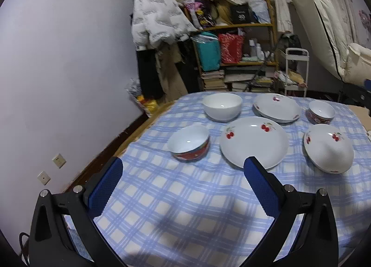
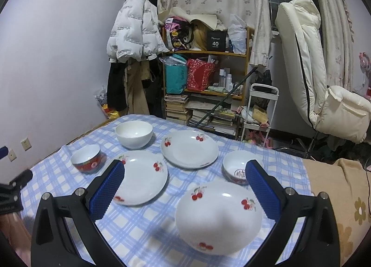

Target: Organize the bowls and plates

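On the checked cloth: three plates and three bowls, all separate. Left gripper and right gripper both spread apart, holding nothing.

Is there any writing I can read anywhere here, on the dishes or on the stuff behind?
"40": on the black box on the top shelf; the small line under it is too blurred to read.
Red seal mark inside the red bowl: too blurred to read.
Repeated print on the white jacket: too small to read.
Plates: cherry pictures only, no words.
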`<state>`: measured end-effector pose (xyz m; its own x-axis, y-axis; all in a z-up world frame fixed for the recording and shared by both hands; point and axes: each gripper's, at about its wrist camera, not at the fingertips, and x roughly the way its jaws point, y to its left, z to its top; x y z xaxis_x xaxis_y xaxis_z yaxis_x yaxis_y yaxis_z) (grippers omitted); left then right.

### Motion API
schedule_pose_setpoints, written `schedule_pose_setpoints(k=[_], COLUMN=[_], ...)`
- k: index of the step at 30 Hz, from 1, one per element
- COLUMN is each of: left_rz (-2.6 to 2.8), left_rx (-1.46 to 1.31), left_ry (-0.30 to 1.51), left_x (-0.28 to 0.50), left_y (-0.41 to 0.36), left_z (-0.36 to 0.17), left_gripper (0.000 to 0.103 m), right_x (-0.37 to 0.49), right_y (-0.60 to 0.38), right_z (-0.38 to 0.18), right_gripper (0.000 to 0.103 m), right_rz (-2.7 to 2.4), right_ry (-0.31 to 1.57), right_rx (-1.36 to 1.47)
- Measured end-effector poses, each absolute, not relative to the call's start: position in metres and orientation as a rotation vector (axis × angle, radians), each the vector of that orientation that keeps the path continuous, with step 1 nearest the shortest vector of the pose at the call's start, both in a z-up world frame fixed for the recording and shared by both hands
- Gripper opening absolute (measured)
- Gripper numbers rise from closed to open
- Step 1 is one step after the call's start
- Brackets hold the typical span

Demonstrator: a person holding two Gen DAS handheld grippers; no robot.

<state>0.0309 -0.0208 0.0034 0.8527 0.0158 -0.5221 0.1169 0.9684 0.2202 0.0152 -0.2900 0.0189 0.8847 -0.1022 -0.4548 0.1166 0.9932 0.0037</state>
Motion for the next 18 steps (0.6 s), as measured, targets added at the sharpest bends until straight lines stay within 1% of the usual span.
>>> schedule_pose_setpoints(k=[4,13,18], left_rz=[-0.053,-0.012,0.016], left_rx=[0.242,0.128,0.124], left_ry=[0.581,0.778,0.807], left_x=[0.05,0.108,0.131], left_y=[-0.029,-0.035,-0.042], left_z=[0.006,-0.017,-0.03], left_gripper=[0.102,0.102,0.102], right_x=[0.039,0.102,0.133], right_y=[-0.294,-0.295,-0.29], right_z=[0.018,-0.001,-0.018], right_gripper=[0.103,0.103,0.103], right_rz=[-0.104,-0.046,-0.009], right_ry=[0.506,0.632,0.693], right_rx=[0.024,0.032,0.027])
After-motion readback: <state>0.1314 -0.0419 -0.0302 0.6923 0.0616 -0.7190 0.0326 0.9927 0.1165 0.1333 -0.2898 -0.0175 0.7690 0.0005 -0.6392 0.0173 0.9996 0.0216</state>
